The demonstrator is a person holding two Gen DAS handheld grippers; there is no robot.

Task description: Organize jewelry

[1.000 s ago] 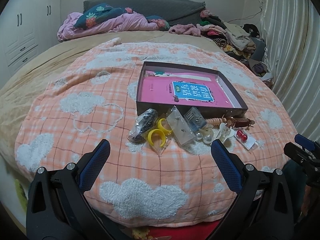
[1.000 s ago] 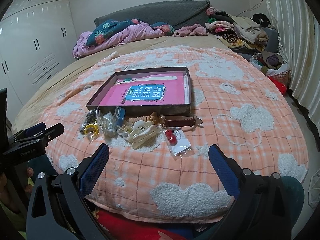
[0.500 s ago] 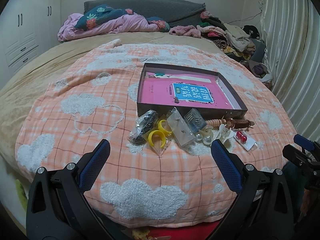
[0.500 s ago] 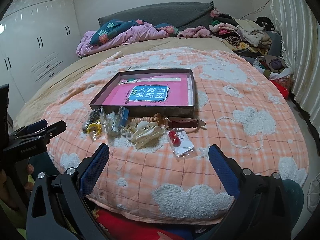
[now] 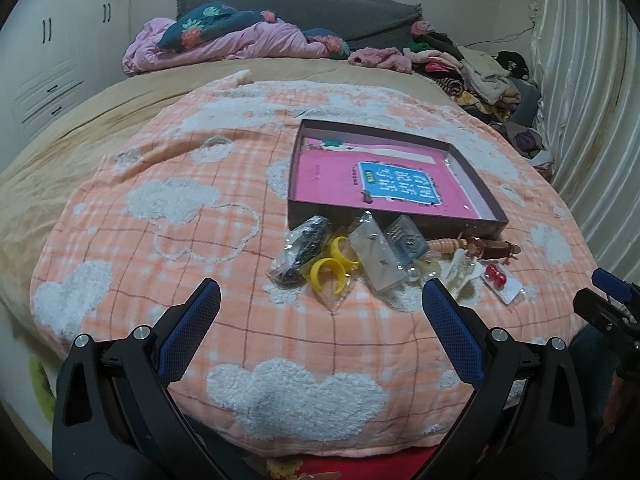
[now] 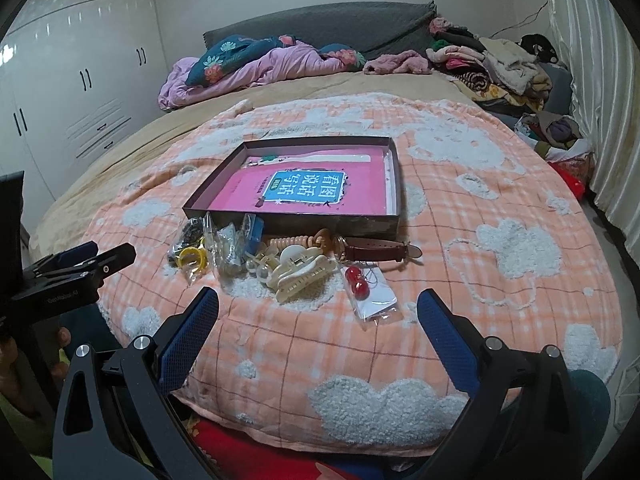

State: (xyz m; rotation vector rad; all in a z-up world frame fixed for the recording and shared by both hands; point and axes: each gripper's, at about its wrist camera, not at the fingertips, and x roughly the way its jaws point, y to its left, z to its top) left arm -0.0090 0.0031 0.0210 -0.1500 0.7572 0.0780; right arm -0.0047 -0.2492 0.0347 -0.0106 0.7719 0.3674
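Note:
A shallow dark box (image 5: 294,186) (image 6: 336,224) with a pink booklet inside lies on the orange cloud blanket. In front of it sits a heap of jewelry: bagged yellow hoops (image 5: 328,270) (image 6: 193,257), a dark bagged piece (image 5: 302,246), clear packets (image 5: 376,254), a cream hair claw (image 6: 304,274), red ball earrings on a card (image 6: 358,282) (image 5: 496,276), a brown-strapped watch (image 6: 376,251) and a beaded bracelet (image 5: 444,245). My left gripper (image 5: 318,312) is open, short of the heap. My right gripper (image 6: 318,316) is open too, near the claw and earrings.
The blanket (image 5: 168,240) covers a bed with bedding (image 5: 224,40) and a clothes pile (image 5: 472,68) at the far end. White wardrobes (image 6: 80,92) stand left, a curtain (image 5: 592,128) right. The other gripper shows at each view's edge.
Both grippers have edged a little closer to the heap and stayed open. The jewelry and box have not moved.

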